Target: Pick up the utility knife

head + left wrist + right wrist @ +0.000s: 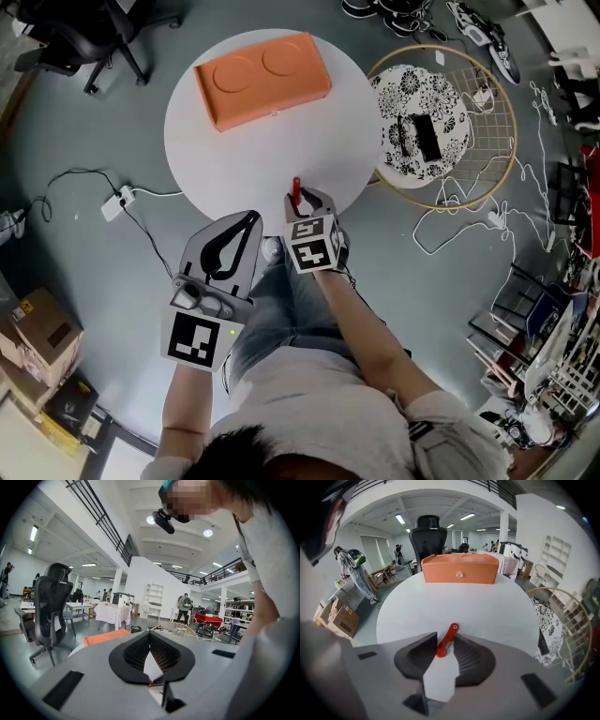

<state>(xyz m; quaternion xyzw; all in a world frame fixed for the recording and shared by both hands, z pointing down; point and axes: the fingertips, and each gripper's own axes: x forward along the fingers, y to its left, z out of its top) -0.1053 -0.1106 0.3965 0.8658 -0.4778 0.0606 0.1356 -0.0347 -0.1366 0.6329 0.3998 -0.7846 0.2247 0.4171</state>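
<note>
The red utility knife (295, 190) lies on the round white table (234, 159) at its near edge. In the right gripper view the knife (446, 640) runs up and to the right on the tabletop (487, 606). My right gripper (300, 199) points steeply down over it, and its jaws (445, 637) stand wide on either side of the handle without pressing it. My left gripper (251, 217) hovers off the table's near left edge. Its fingertips (150, 633) meet with nothing between them.
An orange box (262, 77) lies at the table's far side, also in the right gripper view (459, 569). A round wire frame with a patterned cushion (441, 127) stands to the right. An office chair (84, 37), a power strip (117, 202) and cardboard boxes (42, 328) are on the floor.
</note>
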